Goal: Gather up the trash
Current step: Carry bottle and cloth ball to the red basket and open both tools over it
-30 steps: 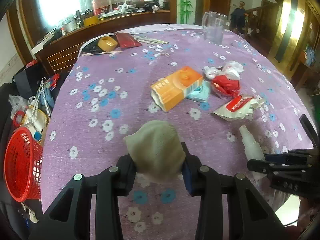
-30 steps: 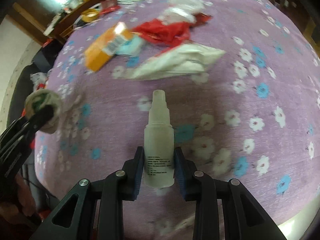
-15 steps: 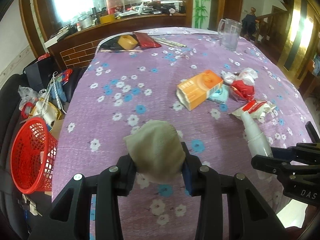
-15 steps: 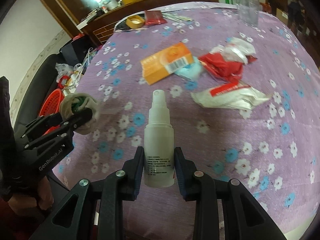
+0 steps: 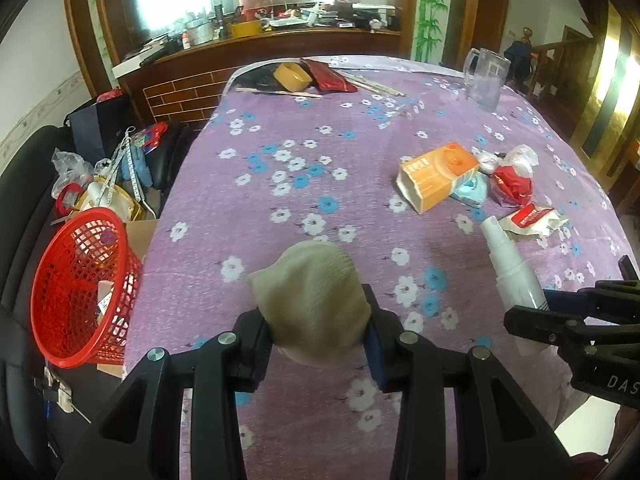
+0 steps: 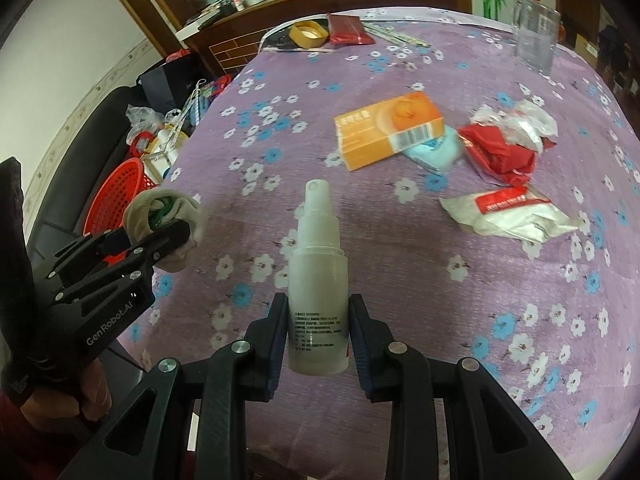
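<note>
My left gripper (image 5: 316, 334) is shut on a balled beige sock (image 5: 310, 294), held above the near edge of the purple flowered table (image 5: 280, 184). The sock also shows in the right wrist view (image 6: 160, 222). My right gripper (image 6: 318, 330) is shut on a white spray bottle (image 6: 318, 280), upright between the fingers; the bottle shows in the left wrist view (image 5: 510, 268). A red mesh basket (image 5: 80, 284) stands off the table's left edge, partly seen in the right wrist view (image 6: 120, 188). An orange box (image 6: 388, 130), a light blue packet (image 6: 434, 150), red and white wrappers (image 6: 504, 140) and a white pouch (image 6: 508, 214) lie on the table.
A clear glass jug (image 5: 486, 76) stands at the far right of the table. A tape roll (image 5: 292, 76), a red packet (image 5: 328, 76) and sticks lie at the far edge. Bags and clutter (image 5: 108, 184) sit on the dark seat left of the table.
Both grippers have drawn back and swung left with their loads. The trash on the table now sits farther right and the red basket nearer in the left wrist view.
</note>
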